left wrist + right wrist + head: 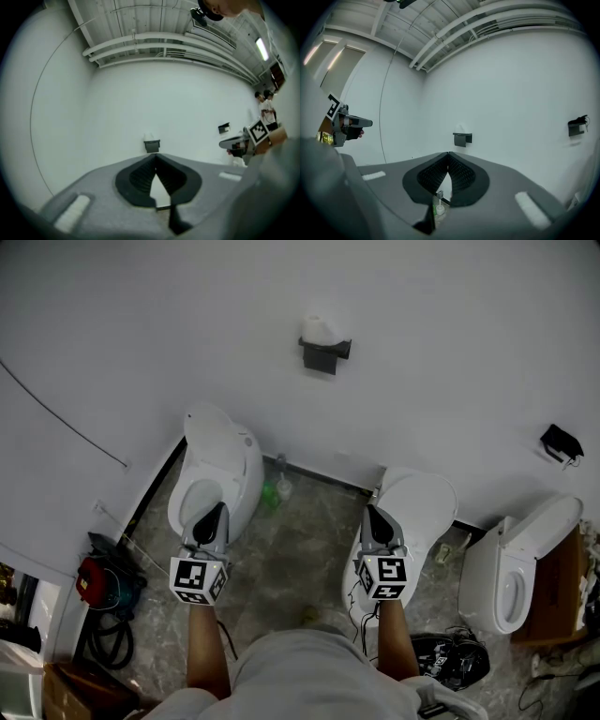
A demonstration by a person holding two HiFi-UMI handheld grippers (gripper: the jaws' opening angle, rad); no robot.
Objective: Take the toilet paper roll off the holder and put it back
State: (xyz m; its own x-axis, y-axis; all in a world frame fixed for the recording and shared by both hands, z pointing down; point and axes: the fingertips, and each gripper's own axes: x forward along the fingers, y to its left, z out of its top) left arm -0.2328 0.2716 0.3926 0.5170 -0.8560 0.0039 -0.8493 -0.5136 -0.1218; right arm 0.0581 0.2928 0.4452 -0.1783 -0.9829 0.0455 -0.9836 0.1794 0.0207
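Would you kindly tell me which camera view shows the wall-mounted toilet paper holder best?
The head view: the dark holder appears largest there, with the white roll on top. Both gripper views show it small and far off, its roll barely visible.

The mottled grey floor (300, 559) carries a left toilet (225, 465), a middle toilet (424, 498), a right toilet (525, 563), a green bottle (270, 493) beside the wall, and a red machine (91, 582).
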